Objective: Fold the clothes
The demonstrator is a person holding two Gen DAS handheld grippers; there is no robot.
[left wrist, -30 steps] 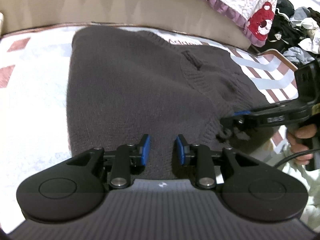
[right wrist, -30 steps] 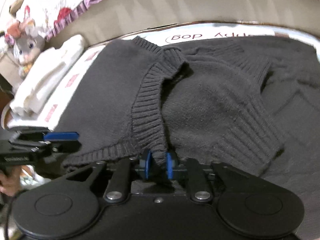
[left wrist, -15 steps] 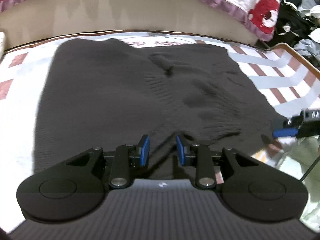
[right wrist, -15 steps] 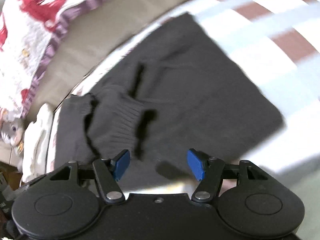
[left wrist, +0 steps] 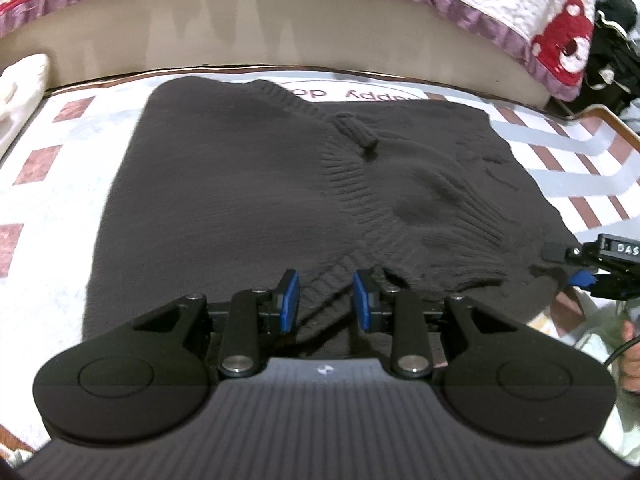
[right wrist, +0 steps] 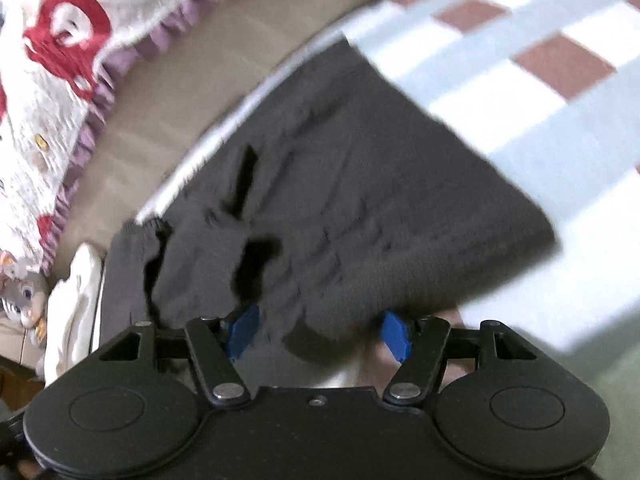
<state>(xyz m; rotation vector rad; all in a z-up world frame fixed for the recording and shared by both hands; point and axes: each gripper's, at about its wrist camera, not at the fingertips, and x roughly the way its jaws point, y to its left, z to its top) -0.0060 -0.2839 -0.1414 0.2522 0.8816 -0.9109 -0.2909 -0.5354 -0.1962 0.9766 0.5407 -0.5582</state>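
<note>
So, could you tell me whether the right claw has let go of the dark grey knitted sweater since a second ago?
Yes. The right claw was clamped on the dark grey knitted sweater's ribbed edge; now it is open at the sweater's near edge.

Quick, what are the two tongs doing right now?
Left tongs: open, holding nothing, over the dark sweater.
Right tongs: wide open, holding nothing.

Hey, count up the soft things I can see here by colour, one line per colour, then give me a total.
Dark grey: 1, the sweater spread flat on the checked mat.
White: 1, the folded cloth beside the mat.
White and red with purple trim: 1, the quilt behind.
Grey: 1, the plush bunny.
Total: 4.
</note>
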